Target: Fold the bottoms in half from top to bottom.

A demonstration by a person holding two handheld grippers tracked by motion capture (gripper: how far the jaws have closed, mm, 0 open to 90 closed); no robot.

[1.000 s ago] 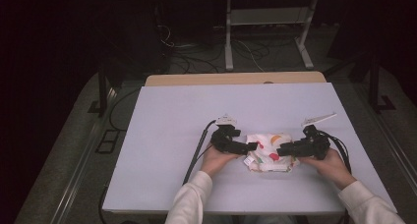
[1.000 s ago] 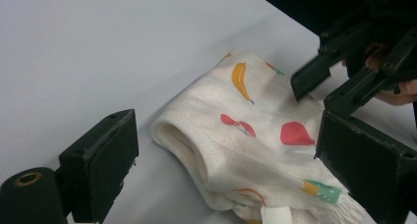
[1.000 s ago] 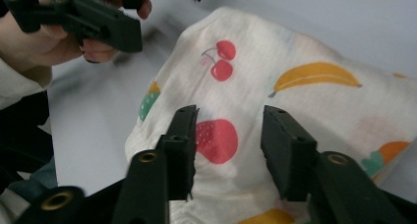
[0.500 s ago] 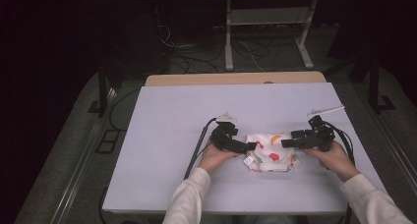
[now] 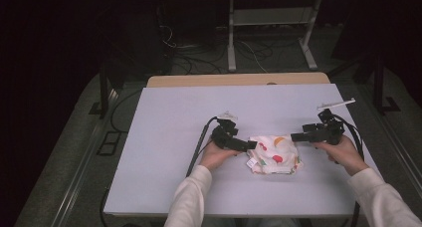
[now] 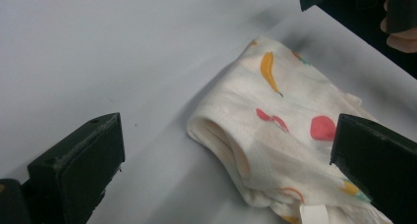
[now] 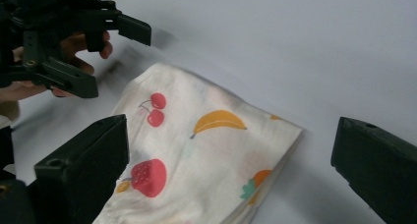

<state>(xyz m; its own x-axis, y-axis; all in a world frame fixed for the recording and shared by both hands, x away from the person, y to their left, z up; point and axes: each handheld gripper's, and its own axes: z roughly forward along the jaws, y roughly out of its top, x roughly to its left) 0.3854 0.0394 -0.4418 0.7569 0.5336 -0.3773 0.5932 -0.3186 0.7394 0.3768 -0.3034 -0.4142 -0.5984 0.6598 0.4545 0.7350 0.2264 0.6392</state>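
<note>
Folded fruit-print cloth [image 5: 274, 154] lying flat on the white counter [image 5: 169, 127], between both tools. Left tool [image 5: 247, 145] spread wide, touching cloth's left edge. Right tool [image 5: 297, 136] just opened wide, nothing between jaws, near cloth's right edge.

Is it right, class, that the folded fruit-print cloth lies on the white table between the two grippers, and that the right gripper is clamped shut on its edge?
Not quite. The right gripper is not clamped on the folded fruit-print cloth: its jaws have just been opening and stand wide, clear of the fabric, as the right gripper view shows. The cloth does lie on the white table between the two grippers.
</note>
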